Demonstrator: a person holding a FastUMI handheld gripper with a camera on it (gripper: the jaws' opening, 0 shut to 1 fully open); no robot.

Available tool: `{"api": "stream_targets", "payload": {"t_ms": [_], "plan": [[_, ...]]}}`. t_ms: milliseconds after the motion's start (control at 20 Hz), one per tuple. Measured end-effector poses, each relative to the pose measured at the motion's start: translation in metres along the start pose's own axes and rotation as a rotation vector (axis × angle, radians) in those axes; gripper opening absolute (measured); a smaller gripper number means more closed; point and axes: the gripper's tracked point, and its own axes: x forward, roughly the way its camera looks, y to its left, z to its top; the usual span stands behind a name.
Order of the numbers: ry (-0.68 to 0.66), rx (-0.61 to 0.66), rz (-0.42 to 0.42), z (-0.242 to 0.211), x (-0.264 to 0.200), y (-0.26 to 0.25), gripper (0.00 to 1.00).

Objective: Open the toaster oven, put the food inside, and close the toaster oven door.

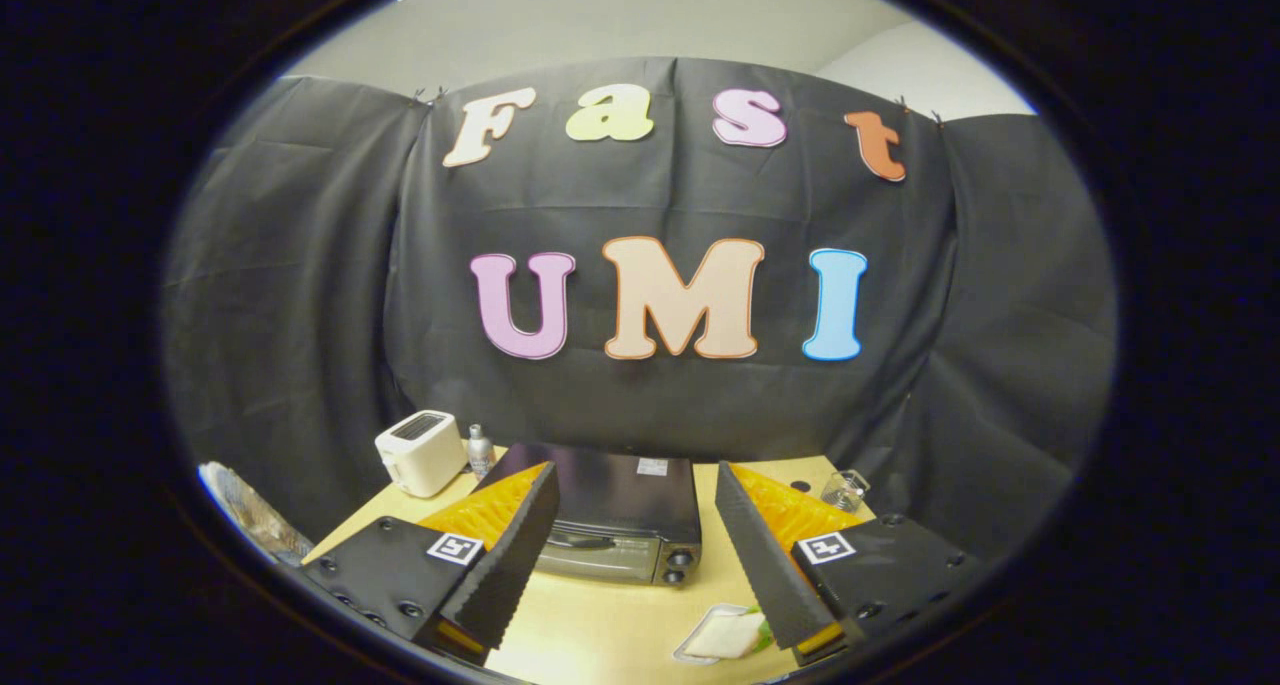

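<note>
Holding: we carry the hand-held gripper (640, 575) high above the worktop (600, 625), its fingers spread wide with nothing between them, likely so the whole scene sits in front of us before we commit to the door.
Oven: the oven (610, 525) stands on the worktop beyond the fingers, seen in the gap between them, its door (590, 555) shut and facing us, which we judge is why the approach is frontal.
Handle: a bar (580, 540) runs along the top of the door; we take it as the first thing to catch, and the wide fingers suit that.
Knobs: two knobs (680, 565) sit at the door's right side, close to the handle's end, so we should keep clear of them.
Food: the food (735, 635) lies on a small tray (700, 650) on the worktop in front of the oven, just beside the right finger; it looks like a pale wedge, though we cannot tell what it is.
In the way: the tray sits near where the door may swing down, in our judgement the main risk.
Around: a toaster (420, 450) and a small bottle (480, 450) stand left of the oven, a glass (845, 487) to its right, all well apart from the door.
Progress: nothing of the task is done yet.
</note>
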Motion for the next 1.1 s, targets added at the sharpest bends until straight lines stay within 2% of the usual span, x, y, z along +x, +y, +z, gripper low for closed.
{"api": "stream_targets", "payload": {"t_ms": [200,650,1100], "plan": [[0.005,0.012,0.008,-0.006,-0.001,0.006,0.98],[0.060,0.044,0.026,-0.058,0.018,0.028,0.98],[0.108,0.062,0.010,-0.115,0.086,0.045,0.98]]}}
